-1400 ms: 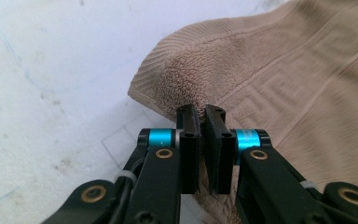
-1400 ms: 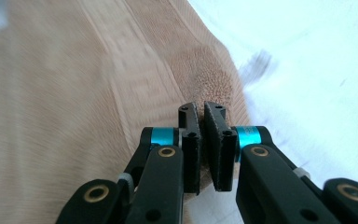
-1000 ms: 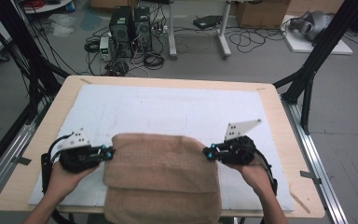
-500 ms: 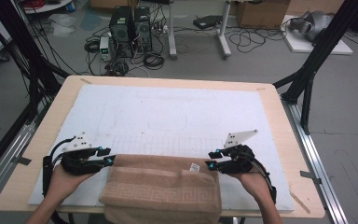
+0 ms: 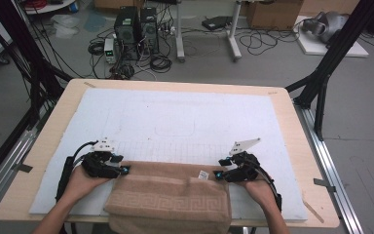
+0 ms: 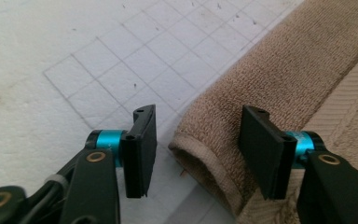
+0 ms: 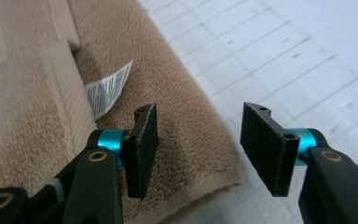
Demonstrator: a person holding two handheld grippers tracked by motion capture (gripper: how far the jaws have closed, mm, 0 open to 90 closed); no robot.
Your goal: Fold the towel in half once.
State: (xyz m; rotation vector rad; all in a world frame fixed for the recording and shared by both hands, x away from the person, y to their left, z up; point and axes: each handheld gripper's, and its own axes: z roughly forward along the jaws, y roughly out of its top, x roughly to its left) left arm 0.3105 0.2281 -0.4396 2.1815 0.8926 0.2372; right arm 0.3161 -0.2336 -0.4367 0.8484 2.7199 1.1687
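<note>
Folded tan towel (image 5: 170,197) at near table edge (image 5: 282,225), front hanging over. Left gripper (image 5: 122,170), right gripper (image 5: 218,174) at far corners, jaws just opening, about half apart, fold corner between but unpressed. Risk: overhang drags towel off; care label (image 7: 106,88) snags pad; fold springs open on white grid mat (image 5: 185,122).

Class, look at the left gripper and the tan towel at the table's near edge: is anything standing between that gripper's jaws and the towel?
Nothing visible does. The left gripper stands open, its jaws having just been opening, with the towel's folded corner in the gap, unpressed.
</note>
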